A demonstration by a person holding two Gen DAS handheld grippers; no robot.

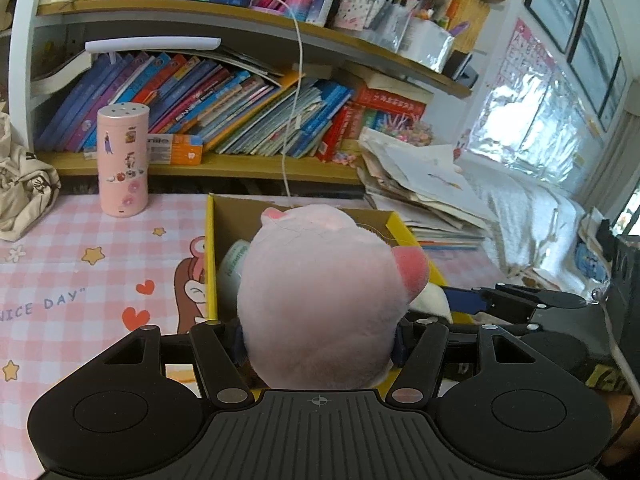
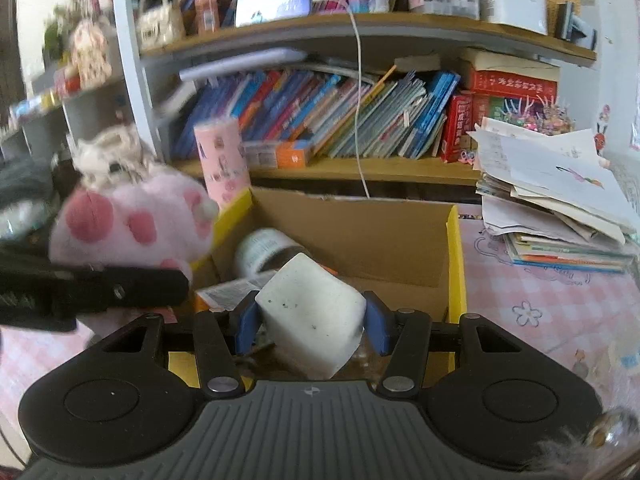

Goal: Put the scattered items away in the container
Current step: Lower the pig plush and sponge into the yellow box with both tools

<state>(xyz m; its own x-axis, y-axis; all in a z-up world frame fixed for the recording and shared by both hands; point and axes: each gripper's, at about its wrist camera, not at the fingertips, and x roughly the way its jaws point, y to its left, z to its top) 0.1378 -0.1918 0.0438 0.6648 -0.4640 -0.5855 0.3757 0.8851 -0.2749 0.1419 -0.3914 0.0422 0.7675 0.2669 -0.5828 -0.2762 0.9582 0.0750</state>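
**Two Grippers, Two Loads, One Box**

And here is the left gripper (image 1: pixel 318 340) clamped around a pink plush toy (image 1: pixel 320 300), jaws part-way apart with the soft body squeezed between them, poised right over the near end of the cardboard box (image 1: pixel 224 216). From the right wrist view the toy (image 2: pixel 132 224) sits at the box's left wall, pink spots showing, the left gripper's black finger under it.

The right gripper (image 2: pixel 312 320) grips a white block (image 2: pixel 312 312), tilted on a corner, both blue pads pressed on its sides, hanging above the box's (image 2: pixel 456 264) near edge.

The count: one plush toy, one white block, one box. Inside the box lies one jar (image 2: pixel 264 250) on its side, plus a printed packet (image 2: pixel 228 292) by the near left corner. On the table stands one pink canister (image 1: pixel 122 160), upright, well left of the box.

Room to move: the box's right half shows bare cardboard floor. A stack of papers (image 2: pixel 560 200) crowds the table beyond its right wall; the pink checked tablecloth (image 1: pixel 80 272) lies open on the left.
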